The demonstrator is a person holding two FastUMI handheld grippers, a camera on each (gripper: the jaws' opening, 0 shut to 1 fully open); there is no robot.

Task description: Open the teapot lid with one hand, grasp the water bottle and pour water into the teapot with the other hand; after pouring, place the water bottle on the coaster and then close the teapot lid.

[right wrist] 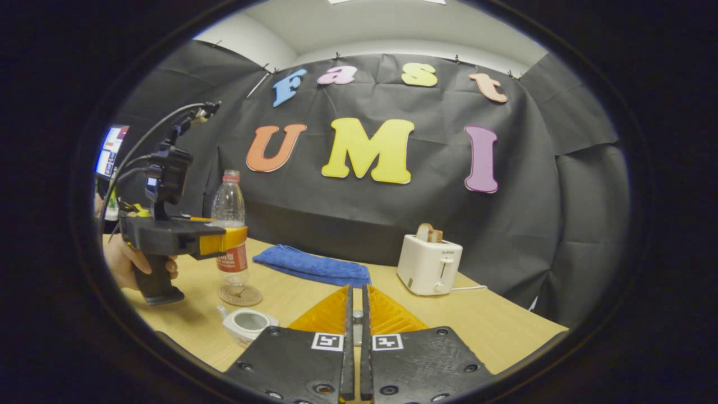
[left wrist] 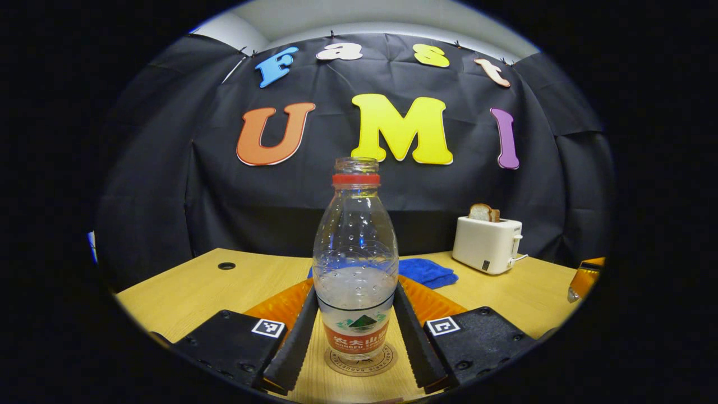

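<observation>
**Bottle standing on the coaster, teapot uncovered**

A wooden worktop is seen in both views, backed by the black cloth wall. At its far side a white toaster is set with a slice of bread standing in its slot; in the left gripper view the same toaster lies to the right, well apart from the bottle. A folded blue cloth is laid flat between the toaster and the bottle.

In the right gripper view the left gripper is held by a hand at the left edge, with its fingers placed around the lower body of the water bottle. In the left gripper view the water bottle is seen upright and uncapped, partly filled, standing on the round coaster. It sits between the fingers of the left gripper, which are spread to either side; whether they press on the bottle cannot be told.

The small white teapot is seen near the bottom of the right gripper view with its top uncovered, just in front of the coaster. It is partly hidden by the right gripper, whose fingers are drawn close together; something small and pale sits between them, but what it is cannot be told.
</observation>
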